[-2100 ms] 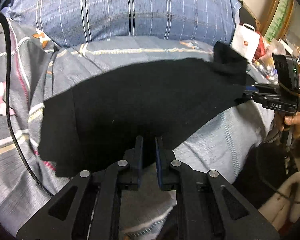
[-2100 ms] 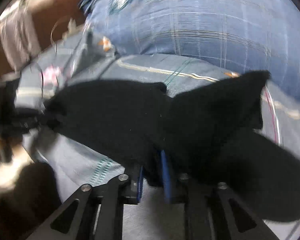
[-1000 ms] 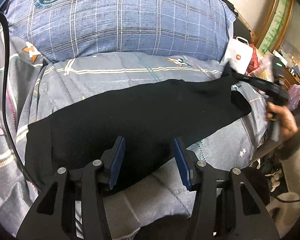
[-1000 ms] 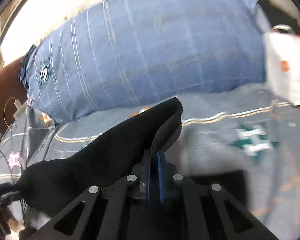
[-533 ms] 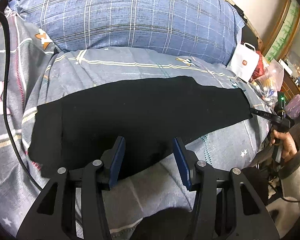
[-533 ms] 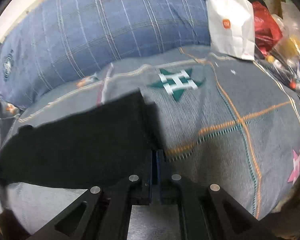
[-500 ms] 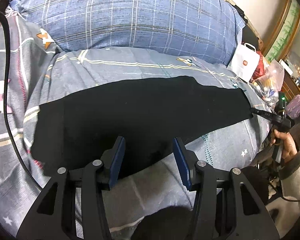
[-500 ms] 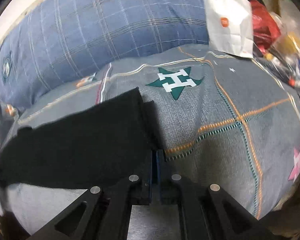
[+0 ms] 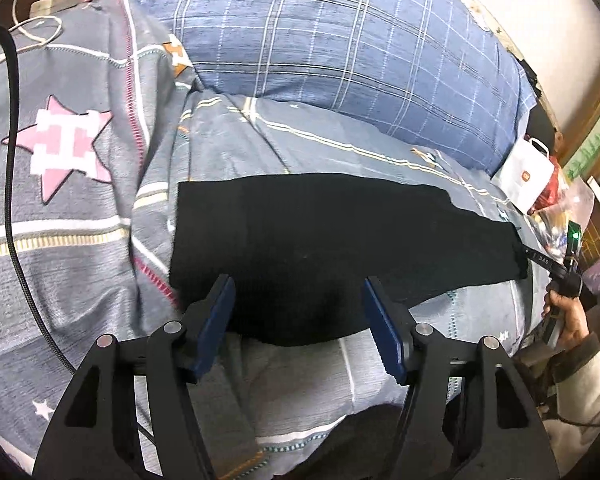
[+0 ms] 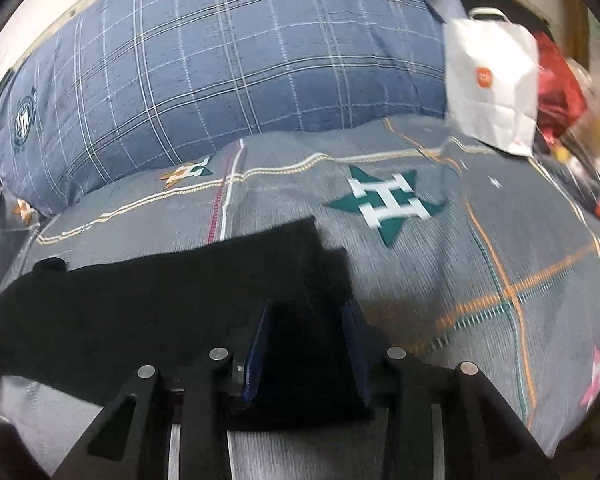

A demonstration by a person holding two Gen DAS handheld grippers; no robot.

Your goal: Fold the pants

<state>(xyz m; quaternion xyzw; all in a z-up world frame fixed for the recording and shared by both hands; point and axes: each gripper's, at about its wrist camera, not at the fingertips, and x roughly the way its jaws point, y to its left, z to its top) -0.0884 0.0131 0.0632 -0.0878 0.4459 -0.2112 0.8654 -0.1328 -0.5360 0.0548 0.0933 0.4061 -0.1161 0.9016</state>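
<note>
The black pants (image 9: pixel 320 240) lie flat and stretched out across the grey patterned bedspread (image 9: pixel 100 208). My left gripper (image 9: pixel 300 308) is open and empty, its blue pads either side of the pants' near edge. My right gripper (image 10: pixel 306 320) is open over the other end of the pants (image 10: pixel 160 292), with the cloth lying loose between its pads. The right gripper also shows in the left wrist view (image 9: pixel 556 268), held in a hand at the far right end of the pants.
A large blue plaid pillow (image 9: pixel 340 40) lies behind the pants. A white paper bag (image 10: pixel 492 80) and red and clear plastic bags (image 10: pixel 560 88) sit at the bed's right end. A black cable (image 9: pixel 12 160) runs down the left side.
The right gripper has opened and let go of the pants' end, which now lies flat. The left gripper stays open and has shifted left along the pants.
</note>
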